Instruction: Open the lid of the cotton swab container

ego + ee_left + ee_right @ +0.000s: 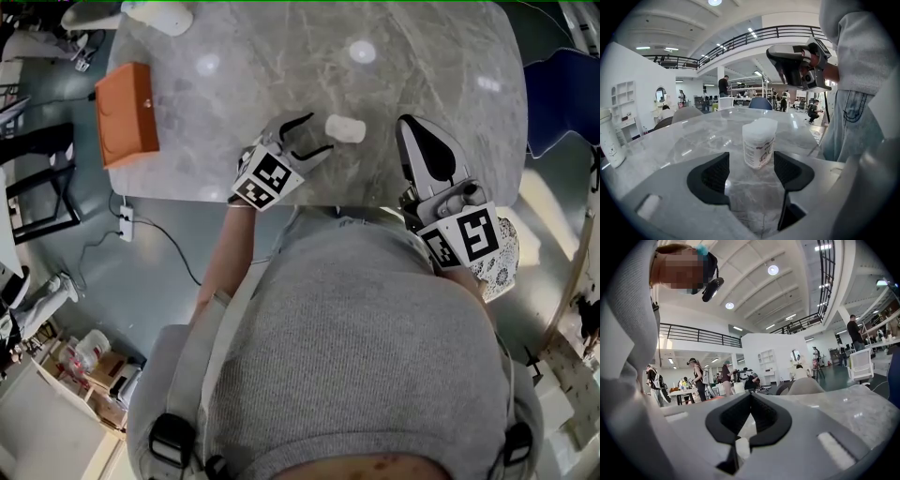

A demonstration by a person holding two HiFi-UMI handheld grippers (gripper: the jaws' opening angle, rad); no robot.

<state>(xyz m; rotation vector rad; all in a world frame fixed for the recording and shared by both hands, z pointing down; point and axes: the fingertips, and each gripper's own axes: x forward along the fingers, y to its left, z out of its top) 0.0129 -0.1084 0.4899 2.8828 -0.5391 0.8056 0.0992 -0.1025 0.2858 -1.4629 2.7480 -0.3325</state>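
The cotton swab container [758,140] is set upright on the bench [281,56], just ahead of the wide-open, empty left gripper [750,171]; the right gripper [750,401] is closed on nothing.

The print on the cotton swab container [758,143] is too small to read. The left gripper view's left edge cuts off a white bottle [609,138]. In the head view, the person's grey sweater [356,356] hides part of the tabletop's [281,56] near edge, and the top edge crops a white object [159,14].
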